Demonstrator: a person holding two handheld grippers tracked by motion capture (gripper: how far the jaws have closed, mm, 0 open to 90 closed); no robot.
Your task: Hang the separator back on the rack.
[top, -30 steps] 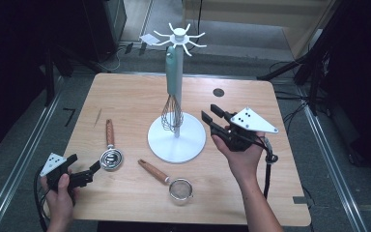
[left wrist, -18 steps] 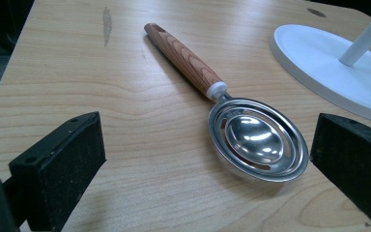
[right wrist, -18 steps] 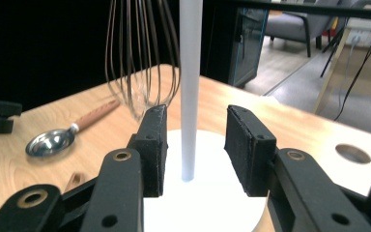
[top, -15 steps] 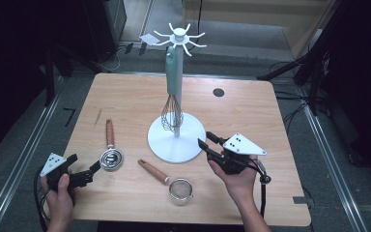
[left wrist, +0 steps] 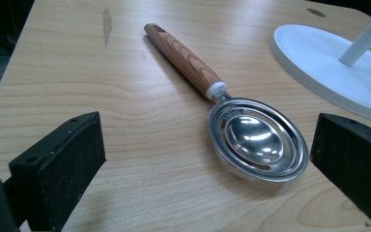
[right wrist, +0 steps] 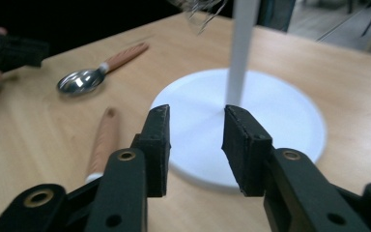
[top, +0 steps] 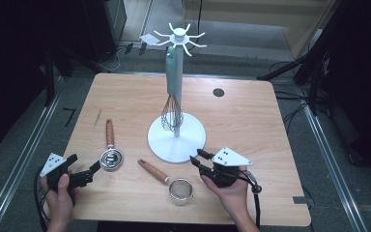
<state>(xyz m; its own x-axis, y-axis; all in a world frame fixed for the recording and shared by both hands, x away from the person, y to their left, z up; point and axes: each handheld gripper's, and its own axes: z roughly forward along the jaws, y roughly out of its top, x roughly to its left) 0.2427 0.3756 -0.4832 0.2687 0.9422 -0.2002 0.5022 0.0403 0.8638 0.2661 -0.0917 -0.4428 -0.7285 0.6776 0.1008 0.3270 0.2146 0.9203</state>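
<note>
Hovering near white stand base [top: 176, 141], right tongs [top: 196, 159] half-open, jaws just been closing, nothing between. Small strainer [top: 180, 188] lying on desk [top: 251, 121] just beside: light, rigid, mesh denting easily; wooden handle [top: 153, 171] best hold. Left tongs [top: 91, 170] gaping wide, empty, facing egg separator [left wrist: 257, 138].

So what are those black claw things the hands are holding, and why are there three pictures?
They are grippers, like big tongs, one in each hand. One picture looks down from above the wooden table. The other two come from small cameras riding on the left gripper and the right gripper. On the table stands a white rack with a whisk hanging from it. Beside it lie an egg separator and a small strainer, both with wooden handles. Neither gripper holds anything; the right one's jaws have just been closing on nothing.
</note>
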